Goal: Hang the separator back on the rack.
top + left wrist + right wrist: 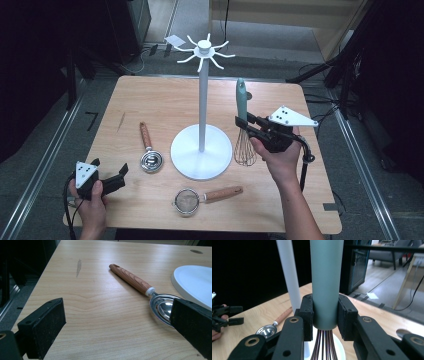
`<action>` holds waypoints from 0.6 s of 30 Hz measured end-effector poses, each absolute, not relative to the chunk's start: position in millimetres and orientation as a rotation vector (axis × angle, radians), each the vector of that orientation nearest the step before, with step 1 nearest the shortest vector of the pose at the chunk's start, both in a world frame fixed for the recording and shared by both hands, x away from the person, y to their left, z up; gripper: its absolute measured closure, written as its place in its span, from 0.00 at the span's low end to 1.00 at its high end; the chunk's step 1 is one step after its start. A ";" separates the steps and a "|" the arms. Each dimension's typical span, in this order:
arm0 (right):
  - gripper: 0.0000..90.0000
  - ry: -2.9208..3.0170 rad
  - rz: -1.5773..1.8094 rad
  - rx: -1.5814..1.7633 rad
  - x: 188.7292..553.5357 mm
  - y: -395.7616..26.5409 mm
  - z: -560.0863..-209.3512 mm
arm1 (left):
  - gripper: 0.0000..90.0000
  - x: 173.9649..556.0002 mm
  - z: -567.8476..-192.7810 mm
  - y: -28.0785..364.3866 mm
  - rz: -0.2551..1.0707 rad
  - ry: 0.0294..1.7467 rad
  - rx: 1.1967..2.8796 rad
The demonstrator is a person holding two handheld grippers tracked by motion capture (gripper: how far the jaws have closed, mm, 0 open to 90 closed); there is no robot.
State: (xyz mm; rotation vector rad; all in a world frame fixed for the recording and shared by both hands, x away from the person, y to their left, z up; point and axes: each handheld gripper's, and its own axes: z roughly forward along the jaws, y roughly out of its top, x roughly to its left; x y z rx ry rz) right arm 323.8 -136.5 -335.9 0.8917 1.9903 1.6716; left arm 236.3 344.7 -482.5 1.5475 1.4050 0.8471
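A whisk [243, 125] with a teal handle [326, 282] and copper wires stands upright, lifted off the table to the right of the white hook stand [201, 100]. My right gripper [248, 125] is shut on the lower part of that handle, with both pads [307, 313] pressed against it. My left gripper [111, 174] is open near the table's front left corner, nothing between its pads [47, 325]. A metal measuring spoon [149, 157] with a wooden handle [131, 279] lies just right of it.
The stand's round white base [201, 152] occupies the table's middle, its hooked crown [204, 49] high above. A small mesh strainer [192, 200] with a wooden handle lies near the front edge. The wooden table [160, 105] ends close to my left hand.
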 end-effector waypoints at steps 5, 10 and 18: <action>0.79 1.971 1.702 0.873 319.4 -130.7 -327.2 | 0.01 236.2 -482.5 344.4 0.849 1.406 1.549; 0.79 1.947 1.727 0.875 321.0 -130.0 -319.6 | 0.01 236.4 -482.5 344.3 0.849 1.408 1.550; 0.79 1.922 1.764 0.861 320.1 -124.8 -308.8 | 0.01 236.3 -482.5 344.4 0.849 1.408 1.550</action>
